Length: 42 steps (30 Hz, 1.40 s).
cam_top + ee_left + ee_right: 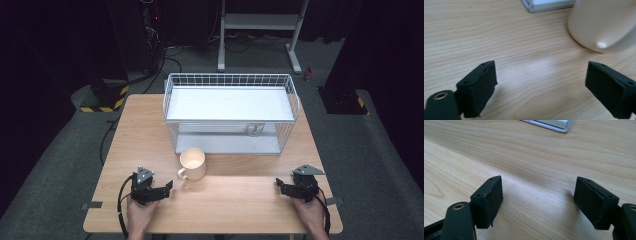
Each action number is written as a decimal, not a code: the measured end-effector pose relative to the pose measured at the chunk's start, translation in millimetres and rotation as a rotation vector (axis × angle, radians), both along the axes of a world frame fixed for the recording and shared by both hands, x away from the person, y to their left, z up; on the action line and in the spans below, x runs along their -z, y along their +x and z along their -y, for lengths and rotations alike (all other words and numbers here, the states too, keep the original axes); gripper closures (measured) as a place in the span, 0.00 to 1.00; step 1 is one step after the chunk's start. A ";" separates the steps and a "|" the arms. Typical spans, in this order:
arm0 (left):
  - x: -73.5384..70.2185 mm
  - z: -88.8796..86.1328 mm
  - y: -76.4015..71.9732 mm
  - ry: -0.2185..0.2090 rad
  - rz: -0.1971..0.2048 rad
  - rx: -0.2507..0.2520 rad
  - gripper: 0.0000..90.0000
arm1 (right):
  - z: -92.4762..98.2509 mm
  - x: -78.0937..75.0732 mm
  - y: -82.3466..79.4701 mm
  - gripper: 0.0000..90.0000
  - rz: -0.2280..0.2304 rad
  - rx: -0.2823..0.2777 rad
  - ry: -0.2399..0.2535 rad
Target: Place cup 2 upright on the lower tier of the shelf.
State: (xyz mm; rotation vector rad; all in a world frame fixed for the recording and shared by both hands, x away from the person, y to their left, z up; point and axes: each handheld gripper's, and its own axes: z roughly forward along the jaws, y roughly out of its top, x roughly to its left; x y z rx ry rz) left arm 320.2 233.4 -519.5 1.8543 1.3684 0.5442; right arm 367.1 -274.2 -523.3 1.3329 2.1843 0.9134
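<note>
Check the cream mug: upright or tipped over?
Upright: the mug stands on its base on the table, mouth facing up, handle at its side.

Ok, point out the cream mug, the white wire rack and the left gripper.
cream mug (193,161), high view, on its outer wall just below the rim.
white wire rack (230,80), high view, on the back wall of its wire rail.
left gripper (168,187), high view, between its open fingertips.

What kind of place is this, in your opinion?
Probably a lab or recording studio: dark curtained walls, cables on the grey floor, a metal stand behind, and a lit table with a mug.
</note>
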 end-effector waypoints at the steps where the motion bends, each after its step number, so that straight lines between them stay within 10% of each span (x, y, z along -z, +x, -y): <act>1: 0.0 0.0 0.0 0.000 0.000 0.000 0.10 | 0.0 0.0 0.0 0.26 0.000 0.000 0.000; 22: -6.9 40.0 -1.2 0.001 0.005 0.142 0.05 | -0.2 0.1 -0.6 0.25 -0.002 0.006 0.001; 42: -21.6 67.3 24.7 0.034 0.051 0.145 0.04 | 0.1 0.1 -0.6 0.24 -0.004 0.006 0.002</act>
